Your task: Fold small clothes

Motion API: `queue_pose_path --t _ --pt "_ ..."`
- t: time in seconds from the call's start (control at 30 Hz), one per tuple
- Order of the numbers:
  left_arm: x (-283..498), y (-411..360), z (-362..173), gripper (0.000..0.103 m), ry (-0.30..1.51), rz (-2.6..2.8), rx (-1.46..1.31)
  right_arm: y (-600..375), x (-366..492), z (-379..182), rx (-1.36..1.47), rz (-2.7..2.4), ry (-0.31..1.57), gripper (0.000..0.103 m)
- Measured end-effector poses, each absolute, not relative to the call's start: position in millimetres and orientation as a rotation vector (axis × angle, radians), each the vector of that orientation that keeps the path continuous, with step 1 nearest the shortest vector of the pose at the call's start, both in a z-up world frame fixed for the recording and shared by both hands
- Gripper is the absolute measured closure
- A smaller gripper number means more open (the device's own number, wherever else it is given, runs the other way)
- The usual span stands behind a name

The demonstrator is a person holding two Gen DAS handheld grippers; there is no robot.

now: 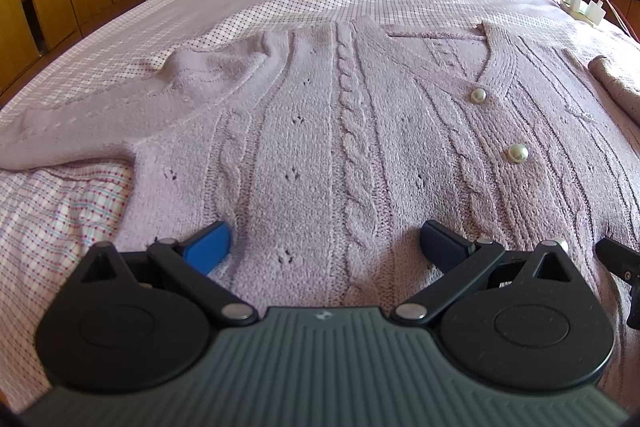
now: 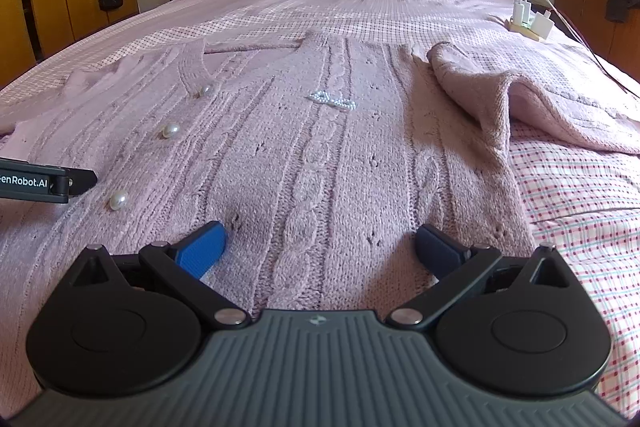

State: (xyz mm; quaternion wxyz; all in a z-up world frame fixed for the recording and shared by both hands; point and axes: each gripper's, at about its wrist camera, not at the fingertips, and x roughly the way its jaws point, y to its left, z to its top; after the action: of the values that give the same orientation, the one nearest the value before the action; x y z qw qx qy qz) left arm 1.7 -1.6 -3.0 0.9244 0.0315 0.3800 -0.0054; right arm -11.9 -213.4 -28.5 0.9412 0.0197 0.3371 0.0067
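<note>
My left gripper (image 1: 325, 245) and right gripper (image 2: 320, 247) both sit spread wide, empty, over the hem of the pink cardigan (image 1: 320, 131), flat on the bed (image 2: 580, 211).

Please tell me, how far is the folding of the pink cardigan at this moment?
Done: the cardigan lies spread flat, face up and buttoned on the bed. In hand: nothing; the left gripper and right gripper are open above its lower part. Left: all folds; the left sleeve stretches outward and the right sleeve lies bunched beside the body.
</note>
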Motion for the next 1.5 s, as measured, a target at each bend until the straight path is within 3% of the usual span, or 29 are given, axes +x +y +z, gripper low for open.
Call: queue_pose_path --t 0.7,1.07,1.5 --pt "4.6 10.2 17.5 0.0 0.81 -0.033 0.017 -246.1 -27.9 10.3 0.125 0.181 0.637 0.0" --pt "5.0 15.3 26.6 0.0 0.803 0.017 -0.004 -340.4 -18.3 36.1 0.3 0.132 0.604 0.0" --pt "9.9 13.7 30.9 0.0 0.804 0.06 0.008 -454.9 12.1 7.0 0.495 -0.127 0.613 0.0"
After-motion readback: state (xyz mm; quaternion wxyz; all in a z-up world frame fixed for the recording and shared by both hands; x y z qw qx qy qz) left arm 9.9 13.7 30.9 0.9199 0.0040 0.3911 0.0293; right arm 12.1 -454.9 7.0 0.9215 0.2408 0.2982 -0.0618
